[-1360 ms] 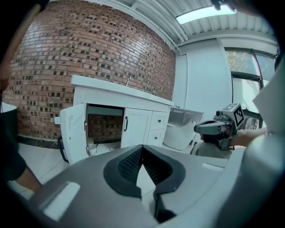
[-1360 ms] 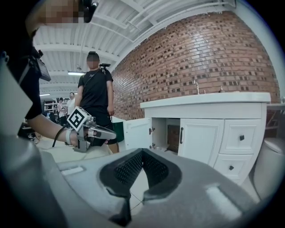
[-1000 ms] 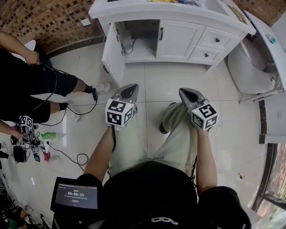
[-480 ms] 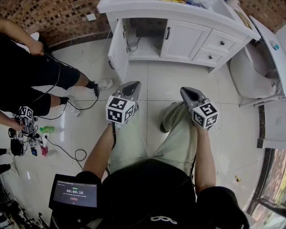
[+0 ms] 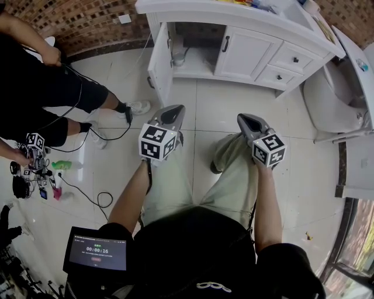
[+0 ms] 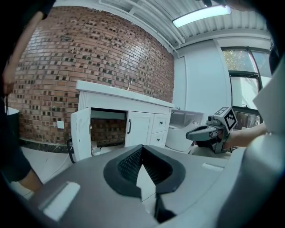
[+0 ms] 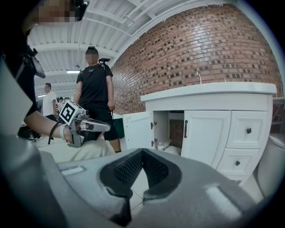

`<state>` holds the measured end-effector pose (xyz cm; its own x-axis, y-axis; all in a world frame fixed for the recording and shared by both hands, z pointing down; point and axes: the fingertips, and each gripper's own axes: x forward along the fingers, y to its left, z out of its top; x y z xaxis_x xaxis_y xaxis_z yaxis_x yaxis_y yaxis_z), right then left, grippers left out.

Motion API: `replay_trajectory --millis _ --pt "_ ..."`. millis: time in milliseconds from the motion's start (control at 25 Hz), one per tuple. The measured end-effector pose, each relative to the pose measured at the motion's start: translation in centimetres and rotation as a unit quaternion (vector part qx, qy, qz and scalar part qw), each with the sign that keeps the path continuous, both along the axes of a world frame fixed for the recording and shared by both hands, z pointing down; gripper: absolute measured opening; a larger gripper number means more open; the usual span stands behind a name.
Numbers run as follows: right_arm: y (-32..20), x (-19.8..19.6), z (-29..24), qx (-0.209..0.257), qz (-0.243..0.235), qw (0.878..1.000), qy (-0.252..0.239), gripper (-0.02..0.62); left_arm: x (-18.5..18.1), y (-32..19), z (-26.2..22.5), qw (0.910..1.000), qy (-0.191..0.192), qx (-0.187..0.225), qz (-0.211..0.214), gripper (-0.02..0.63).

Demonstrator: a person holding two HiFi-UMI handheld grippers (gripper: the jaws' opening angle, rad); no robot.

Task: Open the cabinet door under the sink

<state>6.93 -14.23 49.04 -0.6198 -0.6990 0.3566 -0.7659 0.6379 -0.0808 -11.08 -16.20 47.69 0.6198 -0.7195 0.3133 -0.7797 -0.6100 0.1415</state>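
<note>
From where I stand the cabinet door under the sink is already swung wide. It stands out from the white vanity at the left side of the opening, with its free edge toward the seated person and the drain pipe showing in the bay behind it. Both tools hang above the person's thighs, well apart from the cabinet. The left gripper has its ribbed pads pressed together on nothing, and the right gripper looks the same, tips meeting with only floor tile behind them. The door itself I'd judge a stiff painted panel, light on its two hinges and smooth enough for pads to slide on a flat face. A pinch on the free vertical edge, or on a pull, would serve better than a push on the paint. The neighbouring door carries a black bar handle, so this one likely has a matching one on its outward face. There is a dark shape low on that side, but from here I can't say whether it is a handle or a stray cable. Little force should be needed, and too hard a swing might knock it against its stop.
</note>
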Motion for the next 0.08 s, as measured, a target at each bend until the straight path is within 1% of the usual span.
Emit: replay_trajectory --millis 80 --pt "-0.12 -0.19 0.07 0.0 0.0 1.0 0.0 -0.008 -0.22 -0.1 0.08 1.0 0.001 0.0 0.0 0.017"
